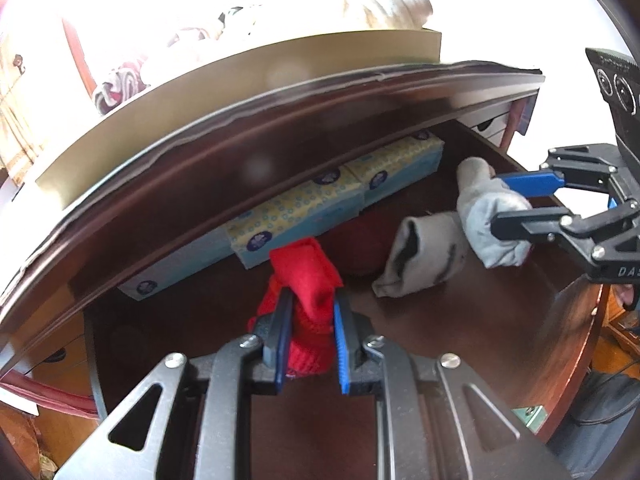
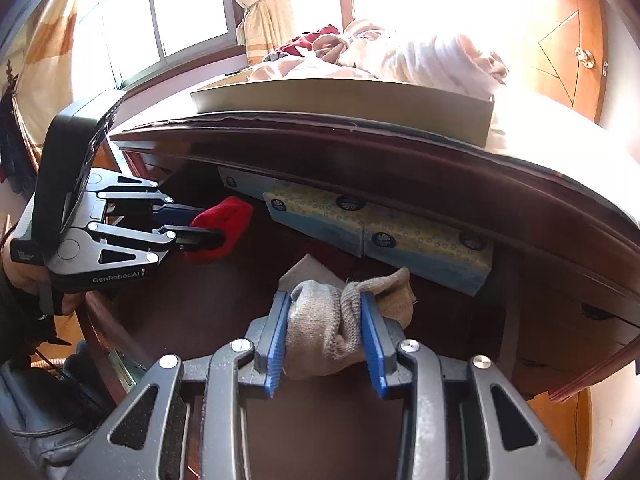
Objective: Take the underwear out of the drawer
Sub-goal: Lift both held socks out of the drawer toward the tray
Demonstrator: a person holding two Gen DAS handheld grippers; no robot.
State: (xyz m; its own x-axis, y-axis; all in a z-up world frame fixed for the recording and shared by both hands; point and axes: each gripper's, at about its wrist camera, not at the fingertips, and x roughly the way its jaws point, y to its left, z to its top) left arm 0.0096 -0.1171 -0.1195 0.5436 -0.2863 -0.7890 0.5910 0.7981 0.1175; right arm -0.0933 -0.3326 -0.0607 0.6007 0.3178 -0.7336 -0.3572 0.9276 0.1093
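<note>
Two grabs are on: left gripper [image 1: 310, 322] fingers pinch the red garment [image 1: 308, 280] low in frame, right gripper [image 2: 324, 328] fingers clamp the grey garment [image 2: 320, 320] over the drawer [image 1: 440, 320], so I'd lift both clear next.

Blue-and-yellow patterned tissue packs [image 1: 304, 208] lie in a row under the dark wooden top [image 1: 248, 120]. A flat olive box [image 1: 200, 84] rests on that top. Behind are rumpled bedding [image 2: 400, 56], cream curtains [image 2: 256, 4], a window [image 2: 176, 12] and a wooden door [image 2: 568, 36].
</note>
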